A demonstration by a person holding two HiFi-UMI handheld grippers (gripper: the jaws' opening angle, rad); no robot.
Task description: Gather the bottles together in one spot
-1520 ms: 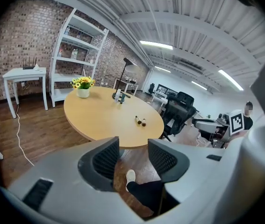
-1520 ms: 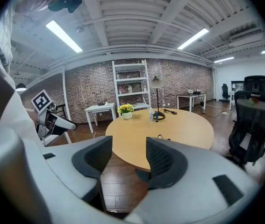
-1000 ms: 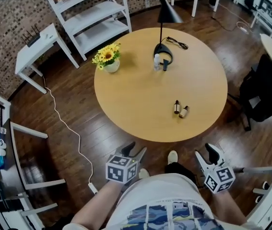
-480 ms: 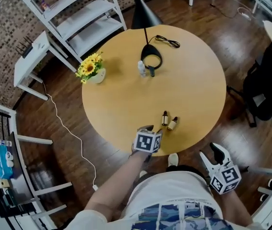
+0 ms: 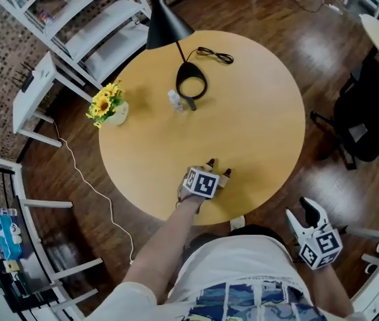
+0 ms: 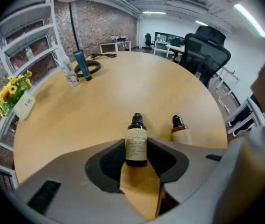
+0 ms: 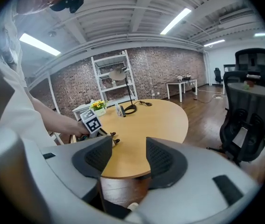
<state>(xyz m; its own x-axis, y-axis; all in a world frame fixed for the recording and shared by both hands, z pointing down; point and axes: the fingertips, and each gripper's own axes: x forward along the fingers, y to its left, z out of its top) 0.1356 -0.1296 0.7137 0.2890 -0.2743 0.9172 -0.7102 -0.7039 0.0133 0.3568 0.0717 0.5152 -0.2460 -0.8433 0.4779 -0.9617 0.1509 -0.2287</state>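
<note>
Two small brown bottles with black caps stand near the front edge of the round wooden table (image 5: 263,112). My left gripper (image 5: 213,170) has its pads against both sides of the left brown bottle (image 6: 136,143), which stands upright on the table. The second brown bottle (image 6: 181,130) stands just to its right, outside the jaws. A clear bottle (image 5: 174,100) and a dark teal bottle (image 5: 188,103) stand far off by the lamp base (image 5: 192,85). My right gripper (image 5: 303,216) hangs open and empty beside the person, off the table over the floor.
A black lamp (image 5: 166,22) with its cable and a pot of yellow flowers (image 5: 107,103) are on the table's far side. White shelves (image 5: 95,19), a small white table (image 5: 32,99) and a black office chair (image 5: 369,112) surround it on the wooden floor.
My left gripper has moved forward from the person's side over the table edge and now has its jaws round the left brown bottle. The right gripper has stayed low and open.
</note>
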